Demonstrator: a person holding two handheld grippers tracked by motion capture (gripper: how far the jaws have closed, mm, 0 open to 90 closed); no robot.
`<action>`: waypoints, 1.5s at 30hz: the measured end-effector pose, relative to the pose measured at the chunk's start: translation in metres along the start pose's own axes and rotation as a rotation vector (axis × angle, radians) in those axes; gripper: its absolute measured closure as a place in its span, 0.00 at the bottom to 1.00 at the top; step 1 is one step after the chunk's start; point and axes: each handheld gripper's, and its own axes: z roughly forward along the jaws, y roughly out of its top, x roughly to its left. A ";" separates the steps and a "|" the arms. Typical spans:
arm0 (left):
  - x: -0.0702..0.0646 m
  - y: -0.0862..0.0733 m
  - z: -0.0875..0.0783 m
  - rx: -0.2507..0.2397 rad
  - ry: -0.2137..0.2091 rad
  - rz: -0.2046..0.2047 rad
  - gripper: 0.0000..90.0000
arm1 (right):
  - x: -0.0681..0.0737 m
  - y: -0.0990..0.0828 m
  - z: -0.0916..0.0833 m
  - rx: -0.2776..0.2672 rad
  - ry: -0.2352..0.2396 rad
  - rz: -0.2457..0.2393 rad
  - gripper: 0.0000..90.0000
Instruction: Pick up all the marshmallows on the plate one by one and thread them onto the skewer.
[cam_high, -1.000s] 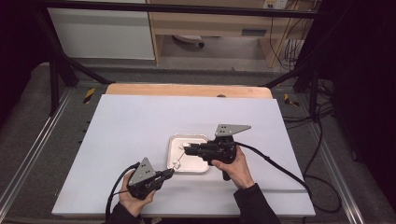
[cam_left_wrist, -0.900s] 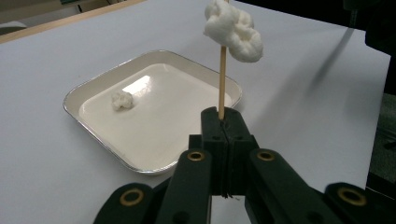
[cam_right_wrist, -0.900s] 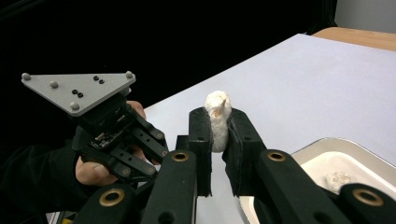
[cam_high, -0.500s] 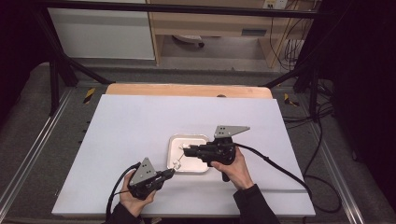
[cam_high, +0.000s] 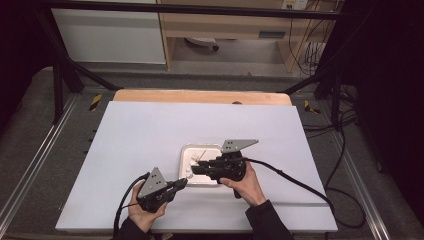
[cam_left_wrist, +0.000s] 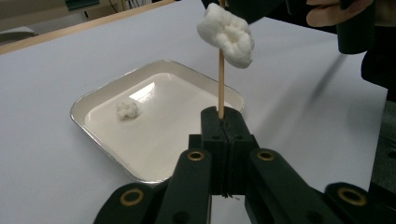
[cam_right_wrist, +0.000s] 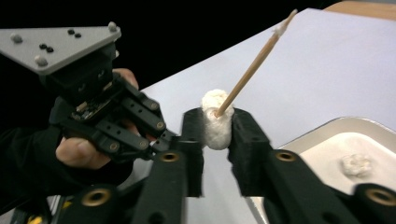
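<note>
White puffy marshmallow (cam_left_wrist: 227, 33), speared on wooden skewer (cam_left_wrist: 221, 84)

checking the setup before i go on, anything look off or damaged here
Nothing spilled or broken. The marshmallow on the skewer looks squashed and lumpy between the right gripper's just-opening jaws, and a small white bit lies loose in the tray.

Skewer (cam_left_wrist: 221, 70) top cut off by frame edge; lower end hidden between fingers (cam_left_wrist: 212, 135).

White marshmallow (cam_left_wrist: 227, 33), tan wooden skewer (cam_left_wrist: 221, 86), silver-rimmed white tray (cam_left_wrist: 154, 119), pale table (cam_high: 150, 130).
</note>
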 end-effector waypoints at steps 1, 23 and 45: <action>0.002 -0.001 0.000 0.000 0.003 -0.009 0.99 | 0.000 0.001 -0.001 -0.005 -0.003 -0.001 0.74; 0.023 -0.010 -0.006 0.027 -0.006 -0.109 0.99 | -0.040 -0.028 -0.031 0.125 -0.354 -0.037 0.04; 0.034 -0.013 -0.012 0.042 0.032 -0.146 0.99 | -0.056 -0.009 0.035 0.224 -0.454 -0.054 0.04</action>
